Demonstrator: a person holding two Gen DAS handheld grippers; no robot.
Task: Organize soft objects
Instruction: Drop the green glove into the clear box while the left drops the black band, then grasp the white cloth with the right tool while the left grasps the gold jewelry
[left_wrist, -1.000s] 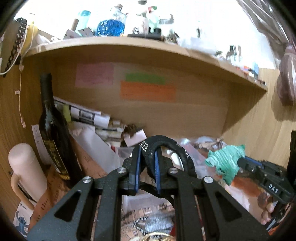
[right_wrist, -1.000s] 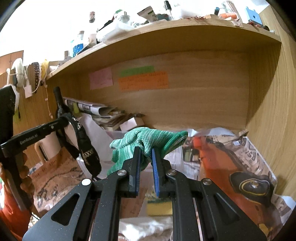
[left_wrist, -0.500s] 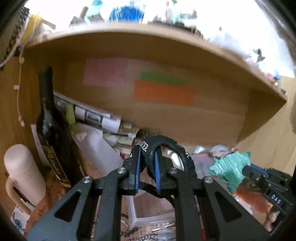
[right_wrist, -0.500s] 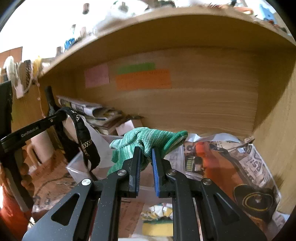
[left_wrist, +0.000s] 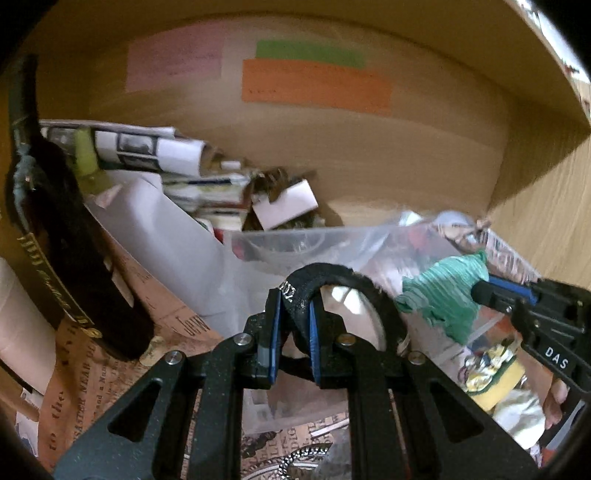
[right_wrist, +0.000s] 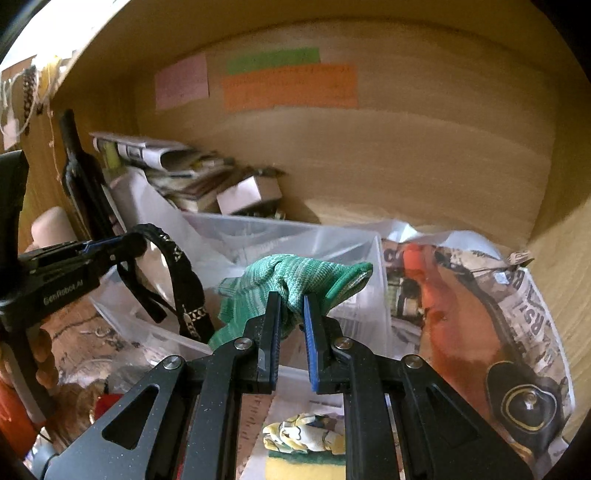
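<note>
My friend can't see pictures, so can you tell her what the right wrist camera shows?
The right gripper pinches a green knitted glove between its fingers, above a clear plastic bin in a cluttered wooden shelf. At left, the left gripper holds a black strap. A yellow sponge lies below.

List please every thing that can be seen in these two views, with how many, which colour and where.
glove: one, green, pinched in right gripper above the bin
strap: one, black with pale print, looped in left gripper
plastic bin: one, clear, under both grippers
sponge: one, yellow and green, low in front
wine bottle: one, dark, far left
paper notes: three, pink, green, orange, on back wall
newspapers: a pile, back left
printed bag: one, orange and newsprint, right
left gripper: black, blue pads
right gripper: black, blue pads
</note>
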